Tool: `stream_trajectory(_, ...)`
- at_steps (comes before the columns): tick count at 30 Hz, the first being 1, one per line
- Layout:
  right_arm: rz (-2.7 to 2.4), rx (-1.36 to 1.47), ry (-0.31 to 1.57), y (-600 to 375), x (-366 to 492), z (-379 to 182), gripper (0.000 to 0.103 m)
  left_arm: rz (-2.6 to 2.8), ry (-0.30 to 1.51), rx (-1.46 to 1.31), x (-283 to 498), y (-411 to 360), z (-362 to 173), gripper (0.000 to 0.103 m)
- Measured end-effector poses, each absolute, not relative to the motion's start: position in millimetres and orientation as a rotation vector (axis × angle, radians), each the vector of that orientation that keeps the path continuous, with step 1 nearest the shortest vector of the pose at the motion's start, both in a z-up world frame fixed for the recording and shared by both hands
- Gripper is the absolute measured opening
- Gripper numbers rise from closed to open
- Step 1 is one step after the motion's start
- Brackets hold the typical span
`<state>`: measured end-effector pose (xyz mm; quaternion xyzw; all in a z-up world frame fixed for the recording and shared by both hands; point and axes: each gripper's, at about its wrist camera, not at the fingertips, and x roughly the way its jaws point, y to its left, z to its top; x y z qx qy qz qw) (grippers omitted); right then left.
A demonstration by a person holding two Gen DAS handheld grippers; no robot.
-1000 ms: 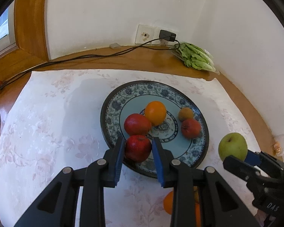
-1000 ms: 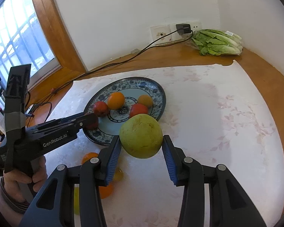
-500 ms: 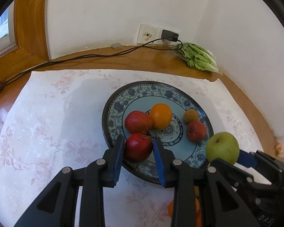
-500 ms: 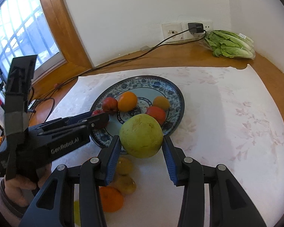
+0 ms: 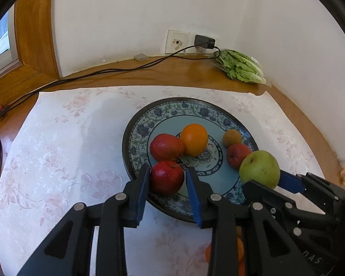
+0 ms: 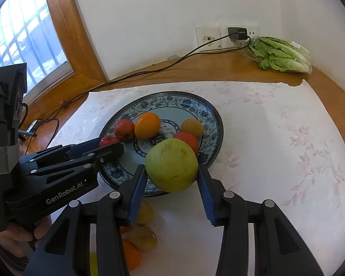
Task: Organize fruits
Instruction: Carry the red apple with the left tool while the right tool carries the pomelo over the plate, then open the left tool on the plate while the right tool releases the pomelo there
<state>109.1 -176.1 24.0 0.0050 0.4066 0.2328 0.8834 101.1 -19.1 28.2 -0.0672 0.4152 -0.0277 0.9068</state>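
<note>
Gripping a big yellow-green apple (image 6: 171, 164), dull-skinned and faintly speckled, the right gripper (image 6: 172, 184) has both blue pads pressed against its sides, holding it over the near rim of the blue floral plate (image 6: 209, 112). The left gripper (image 5: 166, 189) straddles a glossy red apple (image 5: 167, 177) resting on the plate's near edge; one pad touches it, the other stands just clear, so the jaws are slightly parted. Farther in lie another red apple (image 5: 165, 147), an orange (image 5: 194, 139) and two small fruits. Only the right wrist view shows the loose fruit (image 6: 142, 237) on the cloth below and the hand (image 6: 16, 239) gripping the left tool.
</note>
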Motion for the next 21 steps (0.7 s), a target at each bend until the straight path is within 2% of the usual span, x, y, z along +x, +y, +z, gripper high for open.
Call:
stream_trajectory(8, 0.478, 0.003, 0.838, -175, 109, 23, 0.046, -0.072, 0.871, -0.141, 101, -22, 29, 0.039)
stream_trajectory(13, 0.480, 0.008, 0.843, -176, 108, 24, 0.046, -0.083, 0.878, -0.153, 98, -24, 32, 0.050)
stream_trajectory(17, 0.499, 0.009, 0.838, -178, 105, 27, 0.046, -0.078, 0.879, -0.145, 94, -26, 37, 0.055)
stream_trajectory(21, 0.501, 0.017, 0.817, -182, 99, 34, 0.052, -0.073, 0.885, -0.149, 88, -26, 41, 0.059)
